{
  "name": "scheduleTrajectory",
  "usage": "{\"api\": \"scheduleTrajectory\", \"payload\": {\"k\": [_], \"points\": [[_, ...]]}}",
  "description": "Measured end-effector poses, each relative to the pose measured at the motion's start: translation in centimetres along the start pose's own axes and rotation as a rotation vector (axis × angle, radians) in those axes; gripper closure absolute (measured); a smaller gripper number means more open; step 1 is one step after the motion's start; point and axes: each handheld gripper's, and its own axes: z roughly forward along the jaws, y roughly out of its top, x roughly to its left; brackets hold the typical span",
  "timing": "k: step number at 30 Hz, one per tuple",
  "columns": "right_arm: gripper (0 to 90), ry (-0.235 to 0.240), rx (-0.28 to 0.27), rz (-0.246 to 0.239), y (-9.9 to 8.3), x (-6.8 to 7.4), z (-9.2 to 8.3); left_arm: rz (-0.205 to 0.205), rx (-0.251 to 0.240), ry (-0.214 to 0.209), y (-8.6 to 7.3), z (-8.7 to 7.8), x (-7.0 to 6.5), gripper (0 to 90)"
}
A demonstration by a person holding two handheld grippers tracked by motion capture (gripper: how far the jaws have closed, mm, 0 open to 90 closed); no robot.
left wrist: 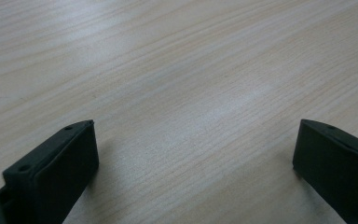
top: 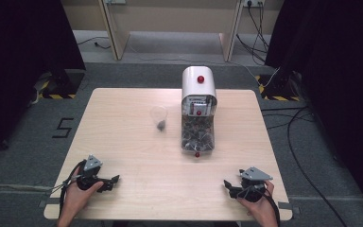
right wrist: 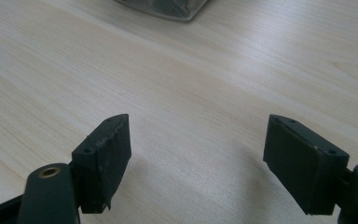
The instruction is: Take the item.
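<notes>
- A person is sitting at a pale wooden surface (top: 137,156), holding a gripper in each hand near its front edge.
- The left gripper (top: 112,181) is resting at the front left, pointing toward the middle. In the left gripper view its fingers (left wrist: 56,177) are standing wide apart, gripping nothing, with bare wood between them.
- The right gripper (top: 228,185) is resting at the front right, pointing back toward the left one. In the right gripper view its fingers (right wrist: 105,161) are also spread wide and holding nothing.
- The two grippers are lying well apart, with open surface between them.
- A dispenser (top: 198,111) is standing toward the back of the surface, right of centre: a white rounded top with a red knob, and a clear lower part filled with small dark pieces.
- A corner of that clear part (right wrist: 168,8) is showing at the top of the right gripper view.
- A clear cup (top: 159,117) is standing upright just left of the dispenser, apart from it, with a little dark material at its bottom.
- Both things are sitting well away from the grippers.
</notes>
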Motion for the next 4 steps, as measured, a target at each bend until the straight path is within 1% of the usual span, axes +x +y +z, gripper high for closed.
{"api": "scheduleTrajectory", "payload": {"k": [2, 4], "points": [[22.6, -0.014, 0.034, -0.006, -0.06, 0.01, 0.09, 0.0, 0.0, 0.0, 0.0, 0.0, 0.0, 0.0], [22.5, -0.017, 0.042, -0.015, -0.08, 0.01, 0.14, 0.0, 0.0, 0.0, 0.0, 0.0, 0.0, 0.0]]}}
